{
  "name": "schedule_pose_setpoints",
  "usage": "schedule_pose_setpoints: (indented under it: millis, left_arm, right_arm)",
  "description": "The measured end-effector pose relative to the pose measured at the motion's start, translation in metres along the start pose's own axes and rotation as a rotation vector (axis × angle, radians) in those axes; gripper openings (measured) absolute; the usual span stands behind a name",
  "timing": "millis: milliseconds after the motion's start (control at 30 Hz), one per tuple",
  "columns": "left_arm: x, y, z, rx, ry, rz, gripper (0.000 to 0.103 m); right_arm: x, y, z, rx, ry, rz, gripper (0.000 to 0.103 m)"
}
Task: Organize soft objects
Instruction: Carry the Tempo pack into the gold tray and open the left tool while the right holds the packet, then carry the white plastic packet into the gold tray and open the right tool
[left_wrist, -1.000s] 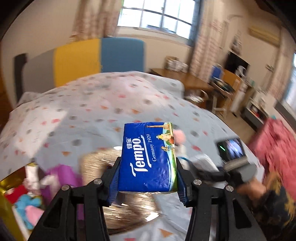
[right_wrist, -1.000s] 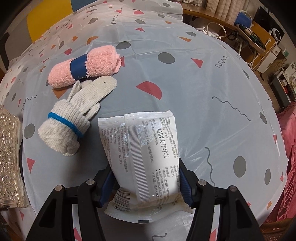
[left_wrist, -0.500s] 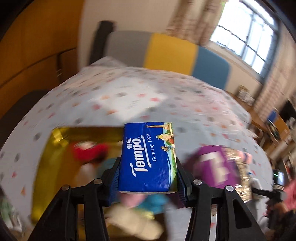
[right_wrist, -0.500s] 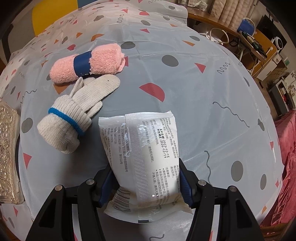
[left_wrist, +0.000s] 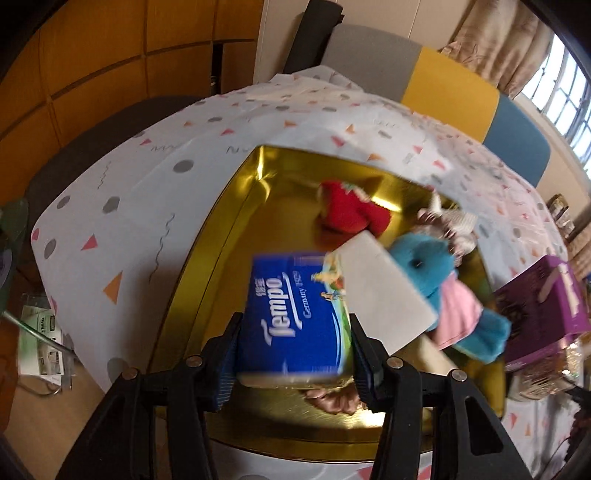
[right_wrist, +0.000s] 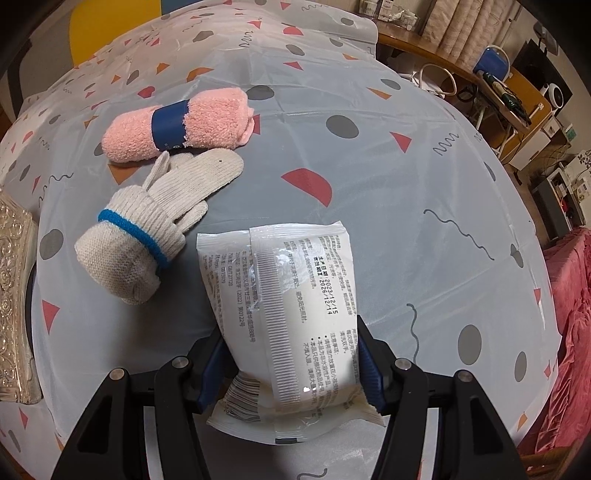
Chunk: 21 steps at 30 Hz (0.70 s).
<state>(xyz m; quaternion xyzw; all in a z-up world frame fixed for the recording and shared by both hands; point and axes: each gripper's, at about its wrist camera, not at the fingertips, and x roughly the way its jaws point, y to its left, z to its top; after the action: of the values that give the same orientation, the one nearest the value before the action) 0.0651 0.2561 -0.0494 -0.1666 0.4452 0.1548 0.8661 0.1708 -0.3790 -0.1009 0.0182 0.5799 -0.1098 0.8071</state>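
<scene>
Your left tool (left_wrist: 295, 363) grips the blue tissue pack (left_wrist: 295, 314) over the gold tray (left_wrist: 218, 236) near the worktop's (right_wrist: 369, 147) edge, above a bare patch beside the white packet (left_wrist: 384, 291) and blue plush toy (left_wrist: 428, 262). You are at the drop-off step: lower it, then let go. Your right tool (right_wrist: 291, 373) clamps the white wipes pack (right_wrist: 284, 317) low over the worktop, beside the rolled glove (right_wrist: 147, 236) and pink towel roll (right_wrist: 177, 125), which I judge goes in next.

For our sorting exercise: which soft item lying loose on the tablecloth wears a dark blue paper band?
The pink rolled towel; the white knitted glove beside it has a bright blue cuff stripe instead.
</scene>
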Motion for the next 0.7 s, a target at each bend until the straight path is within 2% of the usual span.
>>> schedule_pose_setpoints:
  millis: [167, 233, 333, 400, 467, 533, 600, 700]
  left_arm:
    - [0.003, -0.003, -0.008, 0.009, -0.009, 0.013, 0.066]
    - [-0.001, -0.006, -0.009, 0.015, -0.022, 0.021, 0.067]
    - [-0.01, -0.011, -0.012, 0.032, -0.054, 0.034, 0.068]
    - [-0.019, -0.015, -0.013, 0.036, -0.081, 0.023, 0.075]
    - [-0.031, -0.021, -0.015, 0.042, -0.12, 0.011, 0.077]
    - [-0.044, -0.03, -0.017, 0.075, -0.157, 0.01, 0.077]
    - [-0.053, -0.039, -0.02, 0.112, -0.184, 0.01, 0.085]
    - [-0.061, -0.05, -0.025, 0.143, -0.199, 0.017, 0.087]
  right_arm:
    - [0.005, -0.005, 0.003, -0.004, -0.001, -0.001, 0.062]
    - [0.005, -0.005, 0.003, -0.004, -0.001, -0.001, 0.062]
    - [0.005, -0.005, 0.004, -0.005, -0.001, -0.002, 0.061]
    - [0.005, -0.005, 0.004, -0.005, -0.001, -0.001, 0.061]
    - [0.005, -0.005, 0.004, -0.005, -0.001, -0.001, 0.061]
    - [0.005, -0.006, 0.004, -0.005, -0.001, -0.001, 0.061]
    - [0.005, -0.006, 0.004, -0.005, -0.002, -0.003, 0.061]
    - [0.004, -0.005, 0.005, -0.012, -0.006, -0.011, 0.061]
